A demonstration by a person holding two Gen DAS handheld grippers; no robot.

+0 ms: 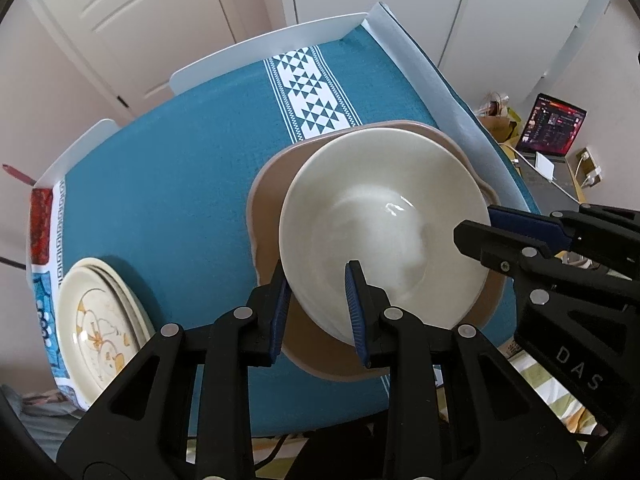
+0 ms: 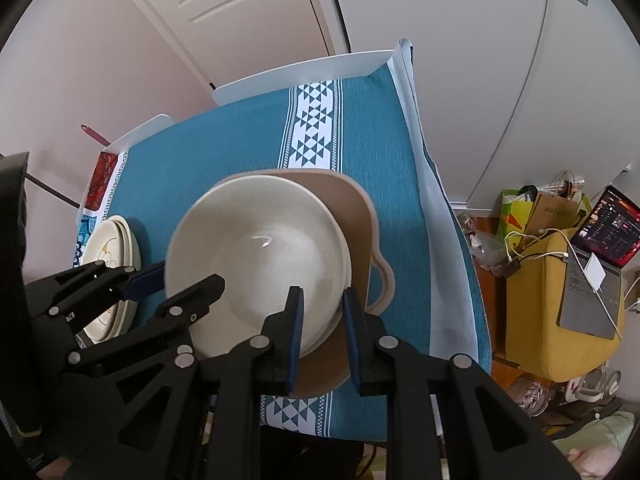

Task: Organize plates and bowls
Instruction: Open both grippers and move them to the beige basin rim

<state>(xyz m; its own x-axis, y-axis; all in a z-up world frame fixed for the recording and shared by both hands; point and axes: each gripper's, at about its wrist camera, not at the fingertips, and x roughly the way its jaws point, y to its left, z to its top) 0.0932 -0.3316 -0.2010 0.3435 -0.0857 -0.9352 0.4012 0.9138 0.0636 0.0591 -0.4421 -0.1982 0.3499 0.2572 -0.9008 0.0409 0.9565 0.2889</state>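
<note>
1. The left claw (image 1: 318, 308) is pinching the near rim of the cream bowl (image 1: 384, 224), one finger inside and one outside.
2. The right claw (image 2: 323, 320) is squeezing the same bowl's rim on the other side.
3. The bowl is sitting with more cream bowls under it, over a big tan dish (image 1: 268, 200) with a wavy edge.
4. The tan dish is lying on the blue cloth (image 1: 180, 160) that is covering the counter.
5. A small pile of plates (image 1: 100, 328) with a yellow drawing is resting near the counter's left edge, well apart from the bowls.
6. A laptop (image 2: 600, 248) is glowing on a yellow seat beside the counter.
</note>
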